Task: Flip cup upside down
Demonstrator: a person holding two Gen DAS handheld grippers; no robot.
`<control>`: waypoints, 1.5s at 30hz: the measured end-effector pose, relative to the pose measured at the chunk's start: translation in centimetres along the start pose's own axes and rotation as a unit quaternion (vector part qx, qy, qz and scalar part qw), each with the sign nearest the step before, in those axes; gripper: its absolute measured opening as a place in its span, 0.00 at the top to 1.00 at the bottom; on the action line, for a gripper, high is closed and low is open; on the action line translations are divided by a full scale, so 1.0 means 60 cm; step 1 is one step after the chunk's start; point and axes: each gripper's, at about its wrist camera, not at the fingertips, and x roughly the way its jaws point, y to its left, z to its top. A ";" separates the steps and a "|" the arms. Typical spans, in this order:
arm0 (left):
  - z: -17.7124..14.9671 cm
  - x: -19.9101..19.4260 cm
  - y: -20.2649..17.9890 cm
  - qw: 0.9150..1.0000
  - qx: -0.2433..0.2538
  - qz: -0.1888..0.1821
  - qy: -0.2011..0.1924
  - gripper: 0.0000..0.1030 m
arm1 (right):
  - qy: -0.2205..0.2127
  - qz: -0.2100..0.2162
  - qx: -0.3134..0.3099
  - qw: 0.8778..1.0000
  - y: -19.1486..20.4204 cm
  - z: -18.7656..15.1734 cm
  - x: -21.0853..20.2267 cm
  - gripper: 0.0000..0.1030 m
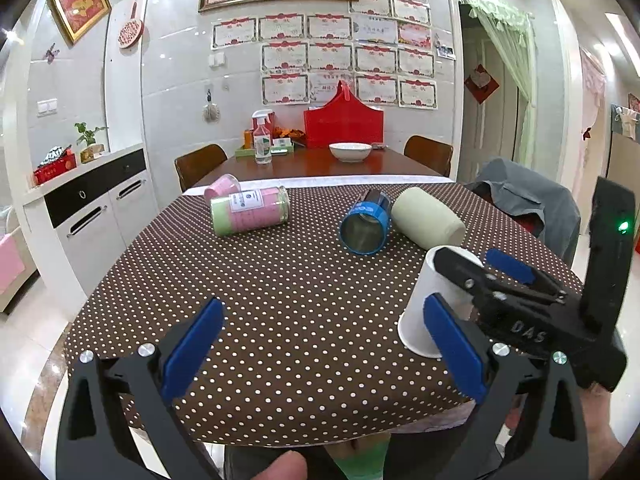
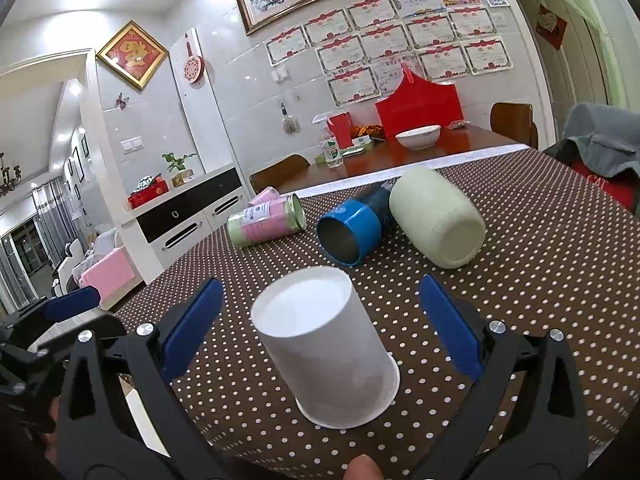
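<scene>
A white paper cup point(image 2: 326, 344) stands upside down, rim on the polka-dot tablecloth point(image 2: 532, 280), near the front edge. My right gripper point(image 2: 320, 328) is open, one blue pad on each side of the cup with gaps, not touching it. The cup also shows in the left wrist view point(image 1: 430, 312), with the right gripper point(image 1: 472, 268) reaching around it from the right. My left gripper point(image 1: 324, 352) is open and empty above the tablecloth's front part, left of the cup.
Lying on their sides behind the cup: a blue cup point(image 2: 350, 232), a pale yellow cup point(image 2: 438, 216), a green-and-pink jar point(image 2: 266, 220) and a pink cup point(image 2: 264, 196). A wooden table point(image 1: 312, 166) beyond holds a white bowl point(image 1: 350, 151). A chair with grey clothing point(image 1: 528, 200) stands right.
</scene>
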 end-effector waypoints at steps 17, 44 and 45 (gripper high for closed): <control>0.034 -0.055 -0.004 0.999 0.000 0.025 -0.047 0.04 | 0.014 -0.067 -0.014 0.998 0.037 0.086 -0.081 0.06; 0.069 -0.141 -0.004 0.993 -0.004 0.064 -0.095 0.04 | 0.007 -0.181 -0.074 0.981 0.100 0.091 -0.161 0.06; 0.070 -0.145 -0.003 0.993 -0.006 0.064 -0.096 0.04 | 0.006 -0.182 -0.074 0.981 0.102 0.091 -0.161 0.06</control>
